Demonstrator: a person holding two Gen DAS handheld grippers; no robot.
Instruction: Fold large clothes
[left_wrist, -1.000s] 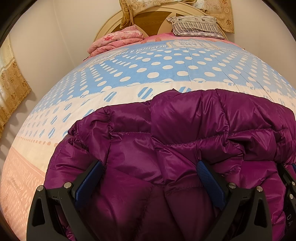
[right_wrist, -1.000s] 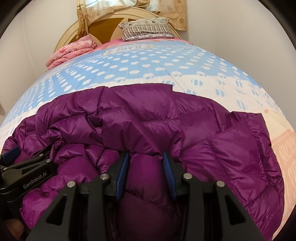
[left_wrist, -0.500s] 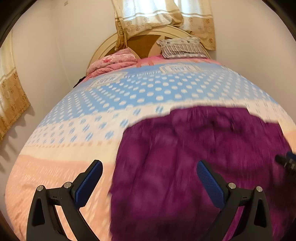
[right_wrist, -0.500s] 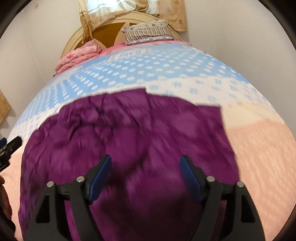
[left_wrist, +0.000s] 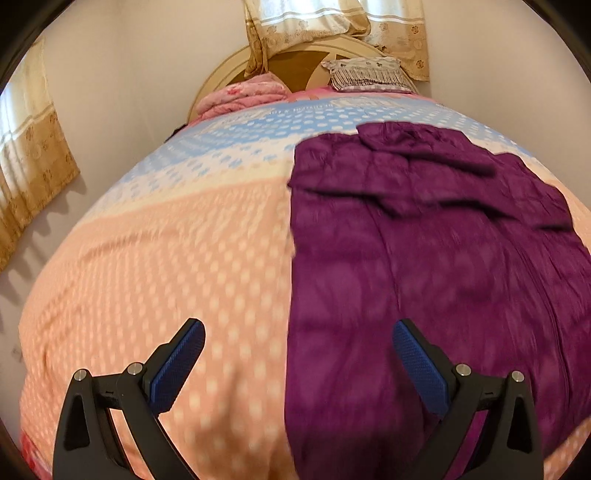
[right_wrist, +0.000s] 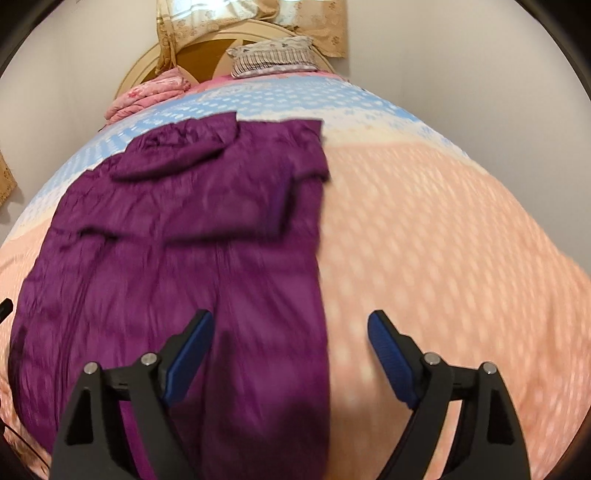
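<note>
A puffy, quilted purple coat (left_wrist: 424, 236) lies flat on the bed (left_wrist: 184, 258), whose soft dotted cover runs peach to blue. The left hand-held gripper (left_wrist: 297, 354) is released, empty. The right hand-held gripper (right_wrist: 290, 345) is opening, nothing between its jaws. Only the left view shows the side curtain (left_wrist: 29, 173).

Each tool, left tool (left_wrist: 298, 363) and right tool (right_wrist: 290, 354), has 2 black angular fingers. Blue textured pads (left_wrist: 177, 369) line them. Silver screws (left_wrist: 135, 368) sit at the joints.
</note>
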